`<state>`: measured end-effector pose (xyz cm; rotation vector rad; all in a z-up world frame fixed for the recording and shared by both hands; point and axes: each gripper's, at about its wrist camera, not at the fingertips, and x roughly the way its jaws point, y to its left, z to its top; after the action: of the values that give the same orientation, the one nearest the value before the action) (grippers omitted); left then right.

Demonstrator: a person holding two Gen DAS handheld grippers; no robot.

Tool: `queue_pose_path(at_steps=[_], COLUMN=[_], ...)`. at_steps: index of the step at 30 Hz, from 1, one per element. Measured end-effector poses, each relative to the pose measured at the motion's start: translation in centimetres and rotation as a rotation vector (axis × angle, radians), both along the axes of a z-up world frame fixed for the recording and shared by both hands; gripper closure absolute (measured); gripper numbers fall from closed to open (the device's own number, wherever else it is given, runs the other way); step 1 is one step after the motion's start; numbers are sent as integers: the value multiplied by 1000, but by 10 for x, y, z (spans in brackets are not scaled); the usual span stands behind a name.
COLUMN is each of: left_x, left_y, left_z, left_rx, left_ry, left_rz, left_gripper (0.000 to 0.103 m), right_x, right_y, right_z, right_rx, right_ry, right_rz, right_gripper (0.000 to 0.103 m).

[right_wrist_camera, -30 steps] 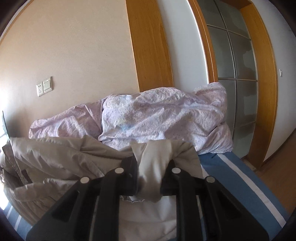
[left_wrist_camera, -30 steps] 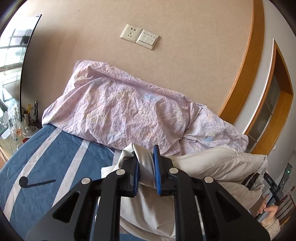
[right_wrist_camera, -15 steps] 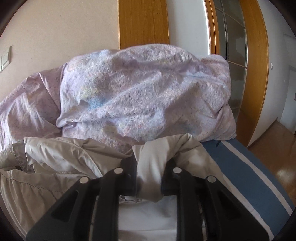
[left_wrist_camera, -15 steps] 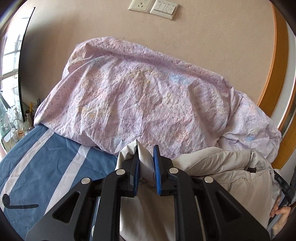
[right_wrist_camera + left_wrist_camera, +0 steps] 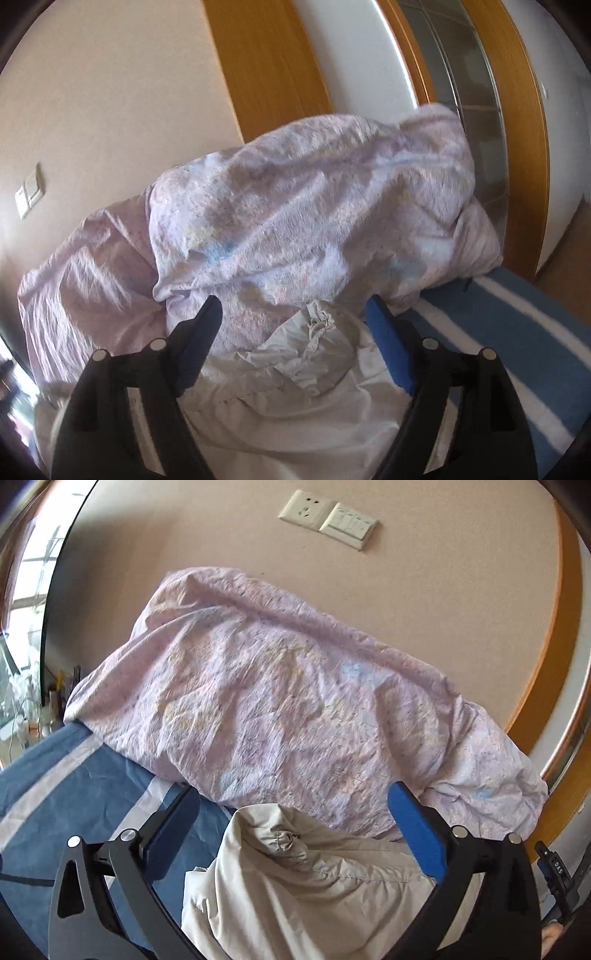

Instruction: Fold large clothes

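the beige jacket (image 5: 295, 882) lay on the bed (image 5: 66, 794) near its head edge, its gathered top fold just below the lilac duvet (image 5: 295, 709) heaped against the wall. the left tongs (image 5: 291, 834) were opening and stood wide, cloth between the jaws but no pad pressing on it. the right tongs (image 5: 293, 343) were opening too, the jacket's other corner (image 5: 317, 325) loose between them. the step looked like a release after laying a fold down. done well, both tongs would clear the cloth fully before backing off, so that neither pad dragged the fold open, and the two corners would stay level along the head edge.
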<state>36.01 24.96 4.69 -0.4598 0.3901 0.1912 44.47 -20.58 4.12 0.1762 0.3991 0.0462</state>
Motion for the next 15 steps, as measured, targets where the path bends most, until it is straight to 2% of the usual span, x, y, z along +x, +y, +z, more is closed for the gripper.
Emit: queue_pose_path(at_steps=[4, 6, 9, 12, 15], left_x=[-27, -30, -19, -3, 9], left_y=[-31, -49, -67, -68, -58], left_z=[6, -4, -26, -45, -60], left_rx=[102, 159, 246, 274, 240], left_ry=[-24, -6, 59, 127, 190], left_rz=[-38, -59, -58, -21, 37], left_gripper=[1, 1, 1, 1, 1], right_x=[-8, -4, 5, 20, 34], right_y=[22, 29, 37, 38, 36], right_z=[-19, -29, -41, -55, -73], right_rx=[-191, -221, -277, -313, -314], right_ry=[26, 66, 105, 173, 243], right_rz=[58, 73, 52, 14, -15], right_gripper=[35, 43, 44, 44, 44])
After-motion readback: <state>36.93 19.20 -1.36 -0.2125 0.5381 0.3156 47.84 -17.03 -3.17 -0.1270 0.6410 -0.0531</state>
